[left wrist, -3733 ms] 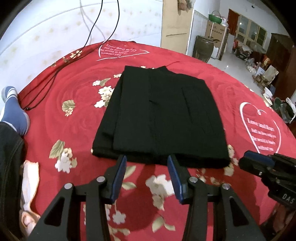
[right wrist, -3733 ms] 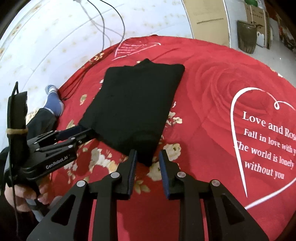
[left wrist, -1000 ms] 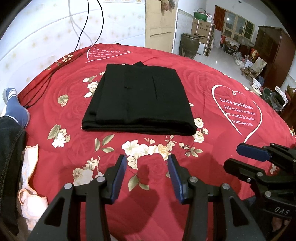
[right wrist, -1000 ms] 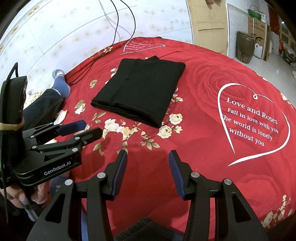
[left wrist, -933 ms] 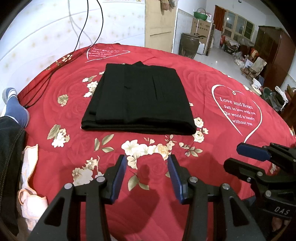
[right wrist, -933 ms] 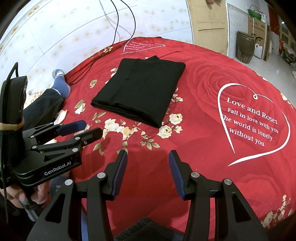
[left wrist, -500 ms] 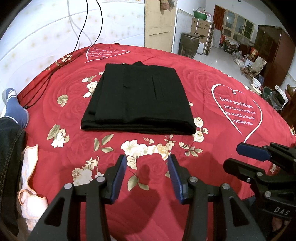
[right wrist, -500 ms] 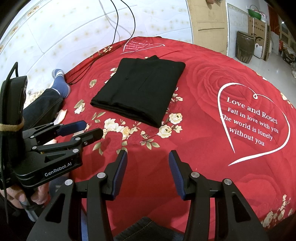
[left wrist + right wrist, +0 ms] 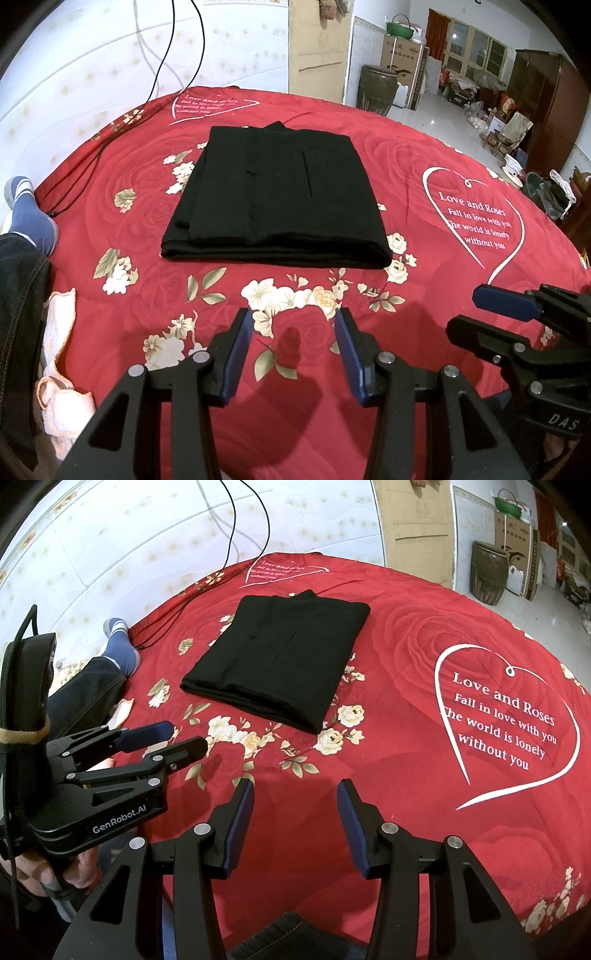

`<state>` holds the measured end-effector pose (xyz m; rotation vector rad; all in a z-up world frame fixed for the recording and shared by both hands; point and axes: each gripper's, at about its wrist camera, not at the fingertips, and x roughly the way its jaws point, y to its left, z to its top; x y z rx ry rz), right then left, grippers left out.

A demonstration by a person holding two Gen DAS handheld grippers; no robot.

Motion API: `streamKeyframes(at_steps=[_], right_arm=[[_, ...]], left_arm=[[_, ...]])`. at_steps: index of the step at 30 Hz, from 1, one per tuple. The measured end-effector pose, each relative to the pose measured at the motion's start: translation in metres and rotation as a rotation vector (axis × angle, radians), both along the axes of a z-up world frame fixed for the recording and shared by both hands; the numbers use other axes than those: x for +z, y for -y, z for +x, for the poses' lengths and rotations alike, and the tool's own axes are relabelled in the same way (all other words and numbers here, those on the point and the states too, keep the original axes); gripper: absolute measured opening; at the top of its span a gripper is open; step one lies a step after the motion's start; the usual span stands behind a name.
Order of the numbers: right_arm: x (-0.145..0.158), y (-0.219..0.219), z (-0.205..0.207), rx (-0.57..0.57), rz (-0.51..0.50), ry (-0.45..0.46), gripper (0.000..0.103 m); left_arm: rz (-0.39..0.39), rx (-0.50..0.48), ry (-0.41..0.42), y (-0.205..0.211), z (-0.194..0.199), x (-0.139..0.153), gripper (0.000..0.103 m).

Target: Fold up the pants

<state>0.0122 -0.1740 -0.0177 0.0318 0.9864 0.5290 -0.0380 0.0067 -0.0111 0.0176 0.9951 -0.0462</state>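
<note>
The left gripper (image 9: pixel 293 328) has its two blue pads wide apart with nothing between them, only the red blanket (image 9: pixel 406 177) showing in the gap. It hangs over the near edge of the blanket, above some white flowers printed on it. The right gripper (image 9: pixel 295 797) is spread apart too, and it grips nothing either. It sits to the right of the left gripper, and each one shows at the side of the other's view. A hand (image 9: pixel 55 871) is wrapped around the handle of the left gripper. Farther out, in the middle of the blanket, lie the black pants (image 9: pixel 277 199). They are folded into a neat flat rectangle, with the thick folded edge facing the grippers. Both grippers are well apart from the pants and touch no part of them. To the right of the pants a big white heart (image 9: pixel 476 218) with words is printed on the blanket. On the left side a leg in dark jeans with a blue sock (image 9: pixel 27 214) rests by the blanket's edge, and a pale cloth (image 9: pixel 55 362) lies near it. Black cables (image 9: pixel 162 66) run along the far left, up a white wall. A big brown jar (image 9: pixel 378 88) stands on the floor far behind.
</note>
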Motion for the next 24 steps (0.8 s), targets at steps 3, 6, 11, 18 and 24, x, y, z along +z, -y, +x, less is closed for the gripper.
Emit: streamKeyframes(at_steps=[3,6,11,18,24], right_arm=[[-0.0004,0.0000,0.0000,-0.001,-0.001,-0.002,0.047],[-0.0009,0.0000,-0.0001,-0.001,-0.003,-0.002,0.047],[-0.0007,0.0000,0.0000,-0.002,-0.003,-0.004,0.047],[-0.0004,0.0005,0.0005,-0.001,-0.003,-0.004,0.047],[-0.0018,0.0007,0.0009,-0.003,-0.005,-0.007,0.047]], left_arm=[[0.000,0.000,0.000,0.0003,-0.0002,-0.0003,0.049],[0.002,0.001,0.001,0.0007,-0.0002,-0.0002,0.049],[0.001,0.000,0.000,0.0007,-0.0001,-0.0003,0.049],[0.008,-0.002,-0.003,0.0022,0.0005,-0.0004,0.049],[0.010,0.003,-0.001,0.0016,0.0004,0.0005,0.049]])
